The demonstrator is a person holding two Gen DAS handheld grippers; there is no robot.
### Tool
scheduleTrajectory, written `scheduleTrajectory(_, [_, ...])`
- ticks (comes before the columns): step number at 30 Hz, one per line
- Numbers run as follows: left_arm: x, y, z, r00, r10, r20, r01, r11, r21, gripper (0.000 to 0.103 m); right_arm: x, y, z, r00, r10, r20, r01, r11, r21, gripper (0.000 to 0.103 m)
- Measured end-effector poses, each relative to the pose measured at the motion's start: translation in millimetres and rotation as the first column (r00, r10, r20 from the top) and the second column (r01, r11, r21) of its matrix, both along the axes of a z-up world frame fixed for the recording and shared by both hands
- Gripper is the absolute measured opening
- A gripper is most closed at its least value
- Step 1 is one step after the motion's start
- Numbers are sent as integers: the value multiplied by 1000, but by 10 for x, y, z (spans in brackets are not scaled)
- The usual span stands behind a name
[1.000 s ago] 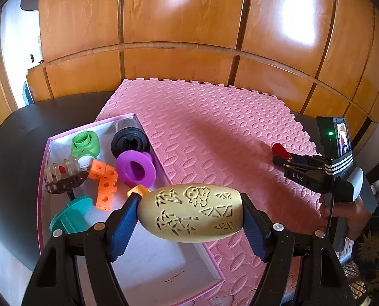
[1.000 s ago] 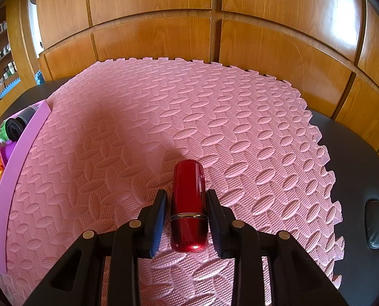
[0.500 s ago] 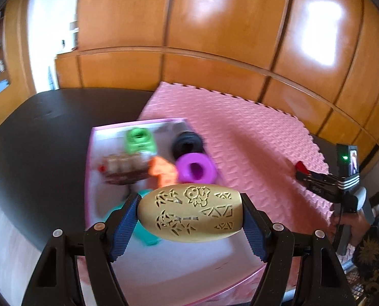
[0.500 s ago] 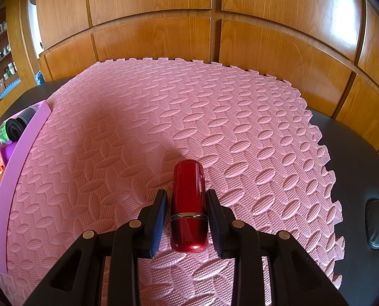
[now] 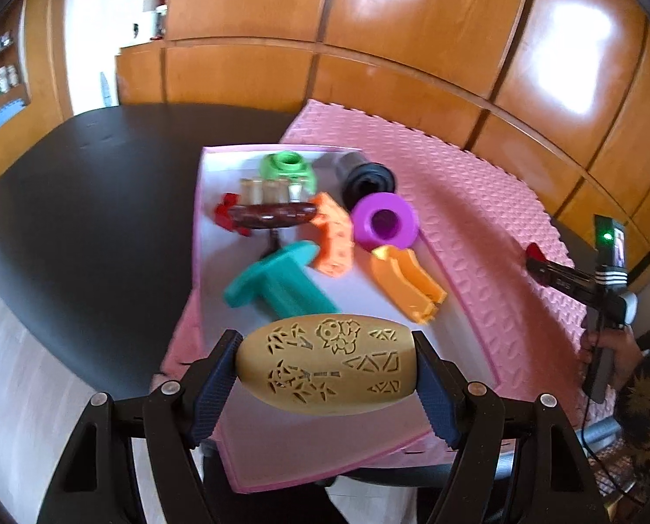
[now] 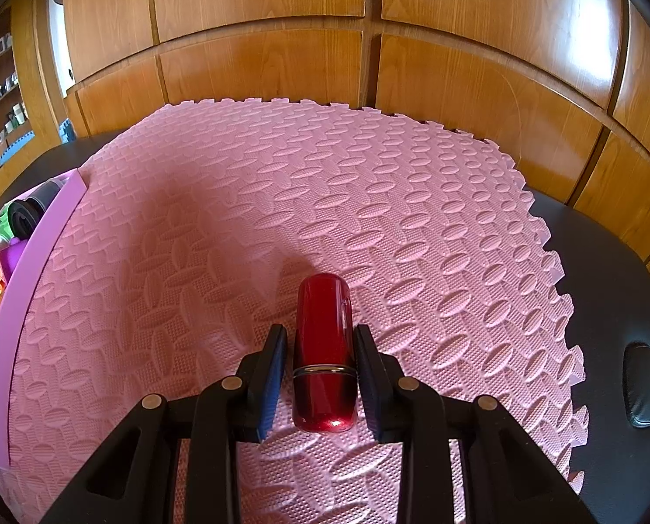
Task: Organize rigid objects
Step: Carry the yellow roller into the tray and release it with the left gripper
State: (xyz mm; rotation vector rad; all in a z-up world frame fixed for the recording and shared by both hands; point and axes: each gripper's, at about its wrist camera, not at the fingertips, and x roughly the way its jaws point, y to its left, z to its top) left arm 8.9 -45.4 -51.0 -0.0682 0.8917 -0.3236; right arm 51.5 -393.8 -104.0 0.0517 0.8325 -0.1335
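Observation:
My left gripper (image 5: 327, 364) is shut on a tan carved oval (image 5: 325, 349), held crosswise above the near part of the pink-rimmed box (image 5: 199, 236). In the box lie a green ring (image 5: 288, 167), a black cylinder (image 5: 367, 179), a purple spool (image 5: 384, 220), an orange cube piece (image 5: 336, 238), an orange curved piece (image 5: 408, 284), a teal spool (image 5: 277, 286) and a dark brown piece with clear tubes (image 5: 270, 212). My right gripper (image 6: 320, 332) is shut on a glossy red capsule (image 6: 323, 349) above the pink foam mat (image 6: 368, 201). That gripper also appears at the right of the left wrist view (image 5: 561, 275).
The mat lies on a black table (image 5: 84, 183) backed by wooden wall panels (image 6: 259, 8). The box's rim (image 6: 41, 240) borders the mat's left side. A small black object (image 6: 641, 391) rests on the table right of the mat. A person's hand (image 5: 604, 345) grips the right tool.
My left gripper has carried the tan oval leftward, from over the mat's edge to over the box, with a slight roll. The right gripper and red capsule have not moved.

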Motion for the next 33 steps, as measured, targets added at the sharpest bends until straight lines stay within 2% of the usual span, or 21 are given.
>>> scheduleTrajectory(6, [75,-205,-44,997,-64,-36,63,997,-40,76,-3,4,0,1000,0,0,0,1000,-3,30])
scheduleTrajectory(11, [174,-405,-91,993,-111,-45,109,993,-43,76,-1,2,1,1000,1,0,-1,1000,-5,30])
scheduleTrajectory(17, [373,-458,-35,995,-102,-11,101,994,-47,76,1,-1,0,1000,1,-1,-1,1000,-8,30])
scheduleTrajectory(23, [634,-384,-114,998,-64,-26,62,997,-55,76,3,-4,-2,1000,2,-1,-2,1000,-12,30])
scheduleTrajectory(29, [677,-422,-157,997,-78,-3,78,997,-1,76,5,-10,-3,1000,3,-1,-3,1000,-13,30])
scheduleTrajectory(33, [595,-392,-164,993,-120,16,119,990,73,76,4,-1,-2,1000,3,-1,-3,1000,-14,30])
